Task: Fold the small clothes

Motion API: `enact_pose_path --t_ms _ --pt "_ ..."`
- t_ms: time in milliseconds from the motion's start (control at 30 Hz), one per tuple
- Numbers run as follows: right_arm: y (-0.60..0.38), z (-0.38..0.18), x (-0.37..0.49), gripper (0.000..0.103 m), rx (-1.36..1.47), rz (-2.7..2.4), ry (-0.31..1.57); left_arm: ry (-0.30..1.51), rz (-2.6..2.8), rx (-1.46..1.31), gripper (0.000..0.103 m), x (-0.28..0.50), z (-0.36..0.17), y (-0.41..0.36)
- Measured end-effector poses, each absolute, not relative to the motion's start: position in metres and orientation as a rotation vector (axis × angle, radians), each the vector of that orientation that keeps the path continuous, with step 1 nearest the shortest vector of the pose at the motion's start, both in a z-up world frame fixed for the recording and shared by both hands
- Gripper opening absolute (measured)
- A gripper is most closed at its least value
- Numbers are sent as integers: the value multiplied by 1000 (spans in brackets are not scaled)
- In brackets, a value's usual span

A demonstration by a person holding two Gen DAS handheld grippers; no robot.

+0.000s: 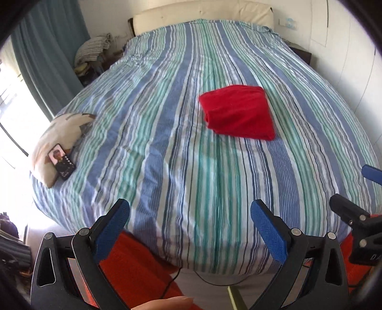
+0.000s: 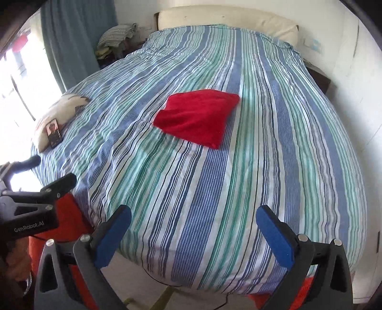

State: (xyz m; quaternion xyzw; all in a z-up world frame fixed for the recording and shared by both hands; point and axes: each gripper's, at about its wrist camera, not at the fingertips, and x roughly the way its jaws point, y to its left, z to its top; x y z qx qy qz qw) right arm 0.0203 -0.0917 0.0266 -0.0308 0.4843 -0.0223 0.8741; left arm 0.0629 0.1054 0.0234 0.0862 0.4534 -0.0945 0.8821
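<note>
Your jaws stand spread wide on both sides, and nothing sits between either pair. The left gripper point(image 1: 189, 209) hangs over the near edge of the bed, its blue pads point(image 1: 112, 230) apart with only striped cover showing in the gap. The right gripper point(image 2: 193, 215) is the same: blue pads splayed, empty, above the near edge.

The folded red garment point(image 1: 238, 112) lies on the blue, green and white striped bedspread point(image 1: 155, 143), well beyond both grippers, about midway up the bed. From your left wrist view it sits far and a little to the right of the gap between the jaws; from your right wrist view the same garment point(image 2: 198, 119) sits far and roughly in line with the gap. Neither gripper touches it. It lies flat as a compact, roughly square bundle with one corner pointing towards you.

At the bed's left edge a cream cushion point(image 1: 59, 140) rests with a phone point(image 1: 61, 161) propped against it, well apart from the garment. A cream headboard point(image 1: 203, 12) closes the far end, and an orange-red rug point(image 1: 138, 267) shows on the floor below the near edge.
</note>
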Motion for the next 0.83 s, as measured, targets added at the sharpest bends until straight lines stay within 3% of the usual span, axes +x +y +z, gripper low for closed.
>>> enact_pose_path --t_ms 367,833 --pt "-83 60 -21 103 -125 -129 997 987 -239 133 102 33 34 114" --pt "-88 55 -20 103 -96 -126 985 942 -251 150 102 24 40 103"
